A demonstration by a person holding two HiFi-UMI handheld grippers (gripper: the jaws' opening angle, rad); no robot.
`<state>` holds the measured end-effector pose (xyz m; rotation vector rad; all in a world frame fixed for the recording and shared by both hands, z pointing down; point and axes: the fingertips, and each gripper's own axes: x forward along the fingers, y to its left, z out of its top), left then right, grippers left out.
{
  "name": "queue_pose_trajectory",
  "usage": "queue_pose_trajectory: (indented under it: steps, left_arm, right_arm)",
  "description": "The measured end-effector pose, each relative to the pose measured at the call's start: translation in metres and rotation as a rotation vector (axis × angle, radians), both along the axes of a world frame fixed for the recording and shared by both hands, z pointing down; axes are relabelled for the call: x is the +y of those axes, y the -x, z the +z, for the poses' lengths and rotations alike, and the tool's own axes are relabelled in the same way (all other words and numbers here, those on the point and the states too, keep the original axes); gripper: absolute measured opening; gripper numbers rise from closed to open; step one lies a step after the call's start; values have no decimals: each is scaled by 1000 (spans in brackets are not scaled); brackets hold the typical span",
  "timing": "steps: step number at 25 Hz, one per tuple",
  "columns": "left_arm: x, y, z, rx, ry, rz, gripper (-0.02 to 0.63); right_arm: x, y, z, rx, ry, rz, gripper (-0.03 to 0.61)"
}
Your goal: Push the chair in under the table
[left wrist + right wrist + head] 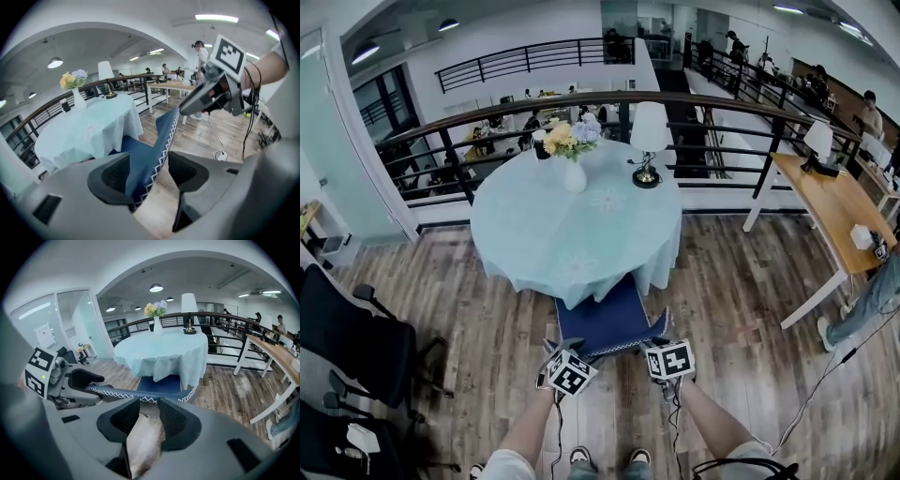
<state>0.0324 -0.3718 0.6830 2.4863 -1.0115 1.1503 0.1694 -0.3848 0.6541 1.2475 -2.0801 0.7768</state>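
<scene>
Jaws of the left gripper stand spread, and the white-stitched top edge of the blue chair runs up between them. The backrest lies against the left pad, and a gap shows before the other pad. Near it along the same backrest is the right gripper, its jaws also apart, with only the wooden floor showing in the narrow gap. The stitched edge crosses just past its tips, and whether they touch it cannot be told.

Ahead of both grippers, the chair's seat reaches partly under the round table, with the pale blue cloth hanging over the seat's far part. Toward the far side of the table top stand a white vase of flowers and a small lamp. Beyond the table runs a dark railing. Well off to the right of the right gripper is a wooden desk. Well off to the left of the left gripper are black office chairs.
</scene>
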Motion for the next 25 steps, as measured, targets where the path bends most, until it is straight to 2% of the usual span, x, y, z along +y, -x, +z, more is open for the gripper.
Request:
queue_pose_trajectory:
  steps: [6,9,13,19,25]
  left_arm:
    - [19,1,-52,178,-76,-107,258]
    - [35,-1,-72,215,-114,-126,249]
    - [58,0,-88,258,-132,-159,201]
    - [100,6,-104,353,-131,-256,120]
    - [136,13,-115,384,-163,-342,39]
  right_arm:
    - [5,-1,-21,-20,-54,12,144]
    - [12,5,-40,-68,-88,18,144]
    - [30,13,-63,-124,-135,35,140]
    - [75,24,-79,-189,-171,78,90]
    - [117,35,-86,-219,-220,113,38]
